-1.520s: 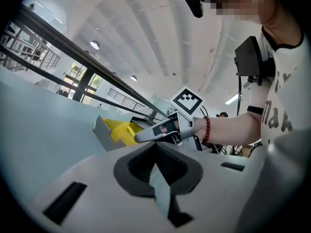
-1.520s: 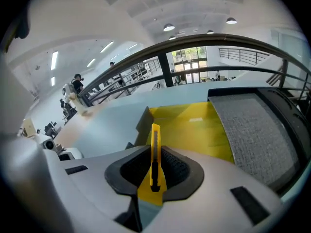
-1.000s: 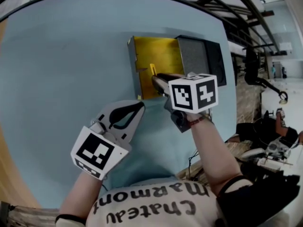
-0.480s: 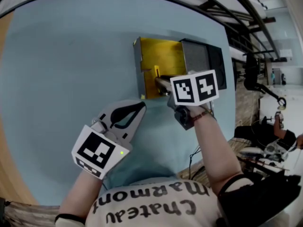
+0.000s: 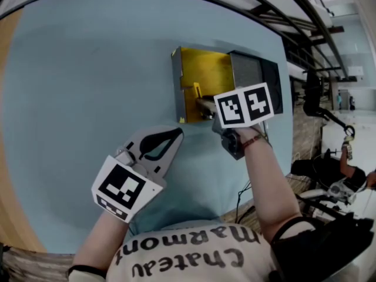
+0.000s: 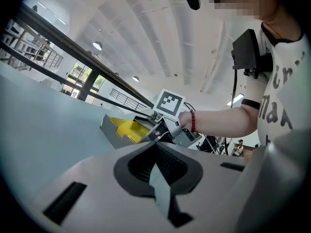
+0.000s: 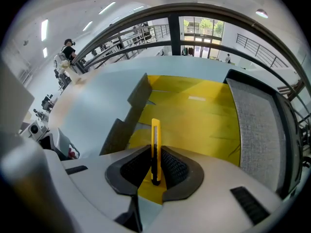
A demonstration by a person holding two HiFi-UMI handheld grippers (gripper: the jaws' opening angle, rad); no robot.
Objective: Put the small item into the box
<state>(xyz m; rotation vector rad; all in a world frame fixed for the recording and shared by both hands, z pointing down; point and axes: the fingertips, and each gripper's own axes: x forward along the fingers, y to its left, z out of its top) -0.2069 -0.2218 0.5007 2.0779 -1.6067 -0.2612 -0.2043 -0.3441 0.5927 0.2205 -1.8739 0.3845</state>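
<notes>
head view: light blue tabletop (image 5: 88, 69). an open box (image 5: 175, 87) with grey walls and a yellow floor lies on its far right part. its dark lid (image 5: 257, 75), lined in grey, lies flat against the box's right side. the right tool (image 5: 202, 103) reaches over the box's near edge, its marker cube facing up. a slim yellow utility knife (image 5: 195, 90) stands out of the tool's tip over the yellow floor, near the left wall. the left tool (image 5: 169, 137) sits well short of the box, low over bare tabletop and pointing toward it. printed white shirt (image 5: 188, 251) along the bottom edge.

left gripper view: the left tool's jaws are together, ribbed pads meeting on a line with nothing between them. a sliver of blue tabletop shows through the gap behind the pads. beyond the tip are the box and the right tool at its edge. a bare forearm comes in from the right, with a red bead bracelet (image 6: 193, 122) at the wrist.

right gripper view: the right tool's jaws are clamped on the knife's lower end. the knife stands upright between the pads, with a dark strip down its face. it is over the near part of the box's yellow floor and has not been let go. cannot tell whether its end touches the floor. notched grey wall to the left, grey-lined lid to the right, tabletop past the far wall.
</notes>
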